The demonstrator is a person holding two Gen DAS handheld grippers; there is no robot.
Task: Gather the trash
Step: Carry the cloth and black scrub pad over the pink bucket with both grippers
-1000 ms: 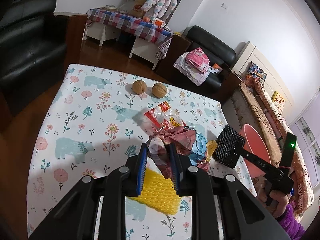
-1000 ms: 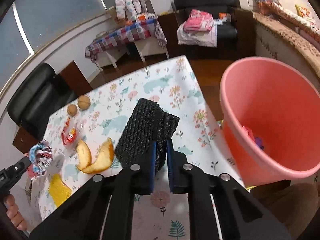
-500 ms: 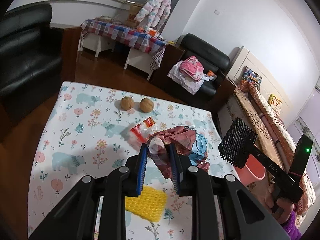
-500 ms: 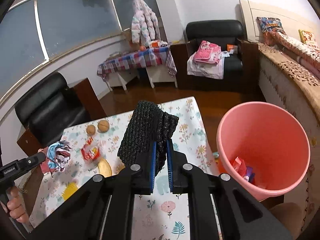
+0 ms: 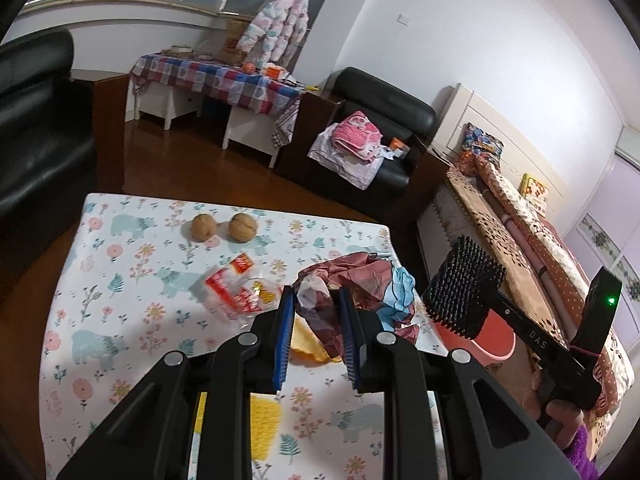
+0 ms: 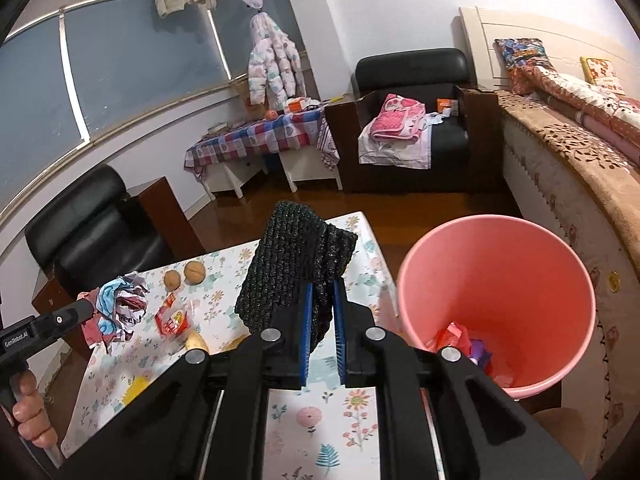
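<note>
My left gripper (image 5: 316,312) is shut on a crumpled red, white and blue wrapper (image 5: 360,284) and holds it above the flowered table (image 5: 120,320). It also shows in the right wrist view (image 6: 116,312). My right gripper (image 6: 320,312) is shut on a black mesh pad (image 6: 292,276), seen from the left wrist view too (image 5: 460,288), held above the table's right edge. A pink bin (image 6: 496,300) stands to the right of the table, with some trash inside.
On the table lie two walnuts (image 5: 224,228), a red and clear snack packet (image 5: 236,292), a yellow peel (image 5: 308,344) and a yellow mesh pad (image 5: 260,428). Black armchairs, a checked side table and a bed surround the table.
Both grippers have risen with their loads. The table and the bin look smaller and further below. The wrapper has left the table surface.
</note>
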